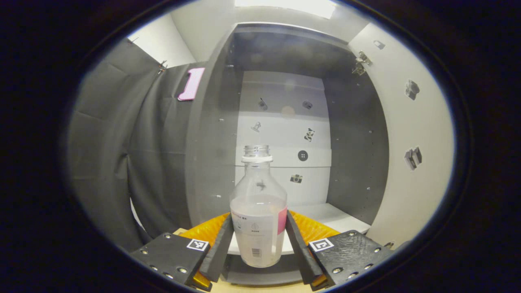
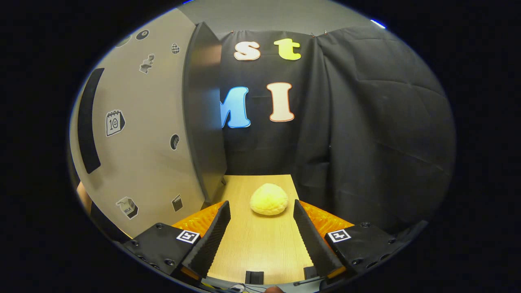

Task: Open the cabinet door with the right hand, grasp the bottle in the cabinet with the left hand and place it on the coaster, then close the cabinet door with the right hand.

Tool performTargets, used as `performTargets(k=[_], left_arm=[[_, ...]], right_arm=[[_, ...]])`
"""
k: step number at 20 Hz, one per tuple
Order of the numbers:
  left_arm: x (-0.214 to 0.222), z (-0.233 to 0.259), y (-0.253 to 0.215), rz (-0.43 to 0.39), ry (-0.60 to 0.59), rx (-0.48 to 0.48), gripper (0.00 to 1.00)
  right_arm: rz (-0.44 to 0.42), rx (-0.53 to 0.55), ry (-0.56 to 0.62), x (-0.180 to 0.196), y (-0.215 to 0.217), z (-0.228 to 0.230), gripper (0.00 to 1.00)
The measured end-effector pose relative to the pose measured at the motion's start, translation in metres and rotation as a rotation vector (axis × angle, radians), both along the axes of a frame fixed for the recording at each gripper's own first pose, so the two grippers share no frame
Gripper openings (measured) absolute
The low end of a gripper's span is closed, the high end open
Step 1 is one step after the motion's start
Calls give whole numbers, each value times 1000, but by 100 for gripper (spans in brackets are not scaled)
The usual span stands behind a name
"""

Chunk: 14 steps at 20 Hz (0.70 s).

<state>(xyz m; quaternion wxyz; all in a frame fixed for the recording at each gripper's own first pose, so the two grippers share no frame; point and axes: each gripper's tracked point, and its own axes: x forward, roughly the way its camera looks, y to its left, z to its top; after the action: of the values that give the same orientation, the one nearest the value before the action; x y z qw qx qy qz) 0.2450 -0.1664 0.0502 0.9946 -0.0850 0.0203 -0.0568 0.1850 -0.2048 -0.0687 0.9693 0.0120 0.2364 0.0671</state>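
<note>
A clear uncapped bottle [image 1: 258,203] with a white label and a little liquid stands upright between the fingers of my left gripper [image 1: 259,215]. Both fingers press on its sides. It is just in front of the open dark-grey cabinet [image 1: 350,134], above the white shelf [image 1: 325,215]. The cabinet door [image 1: 407,134] swings open to the right in the left gripper view. In the right gripper view the same door [image 2: 142,134] stands at the left, with its dark handle [image 2: 87,122]. My right gripper [image 2: 261,203] is open over the wooden table [image 2: 260,244], holding nothing.
A pale yellow rounded lump [image 2: 268,199] lies on the table just beyond the right gripper's fingertips. Black cloth walls the booth behind and to the right. Small stickers dot the cabinet's back panel [image 1: 285,134] and the door.
</note>
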Motion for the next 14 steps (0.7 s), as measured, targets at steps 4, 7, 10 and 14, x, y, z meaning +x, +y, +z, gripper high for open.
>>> performTargets(k=[4, 7, 10, 14], left_arm=[[-37, -13, 24, 44, -2, -27, 72], [-73, -38, 41, 93, 22, -43, 72], [-102, -67, 49, 118, 56, -58, 72], [-133, -102, 59, 144, 84, -73, 72]], right_arm=[[16, 9, -22, 10, 9, 3, 93], [21, 7, -34, 13, 13, 3, 98], [21, 10, -31, 14, 15, -1, 98], [31, 20, -24, 13, 21, -3, 98]])
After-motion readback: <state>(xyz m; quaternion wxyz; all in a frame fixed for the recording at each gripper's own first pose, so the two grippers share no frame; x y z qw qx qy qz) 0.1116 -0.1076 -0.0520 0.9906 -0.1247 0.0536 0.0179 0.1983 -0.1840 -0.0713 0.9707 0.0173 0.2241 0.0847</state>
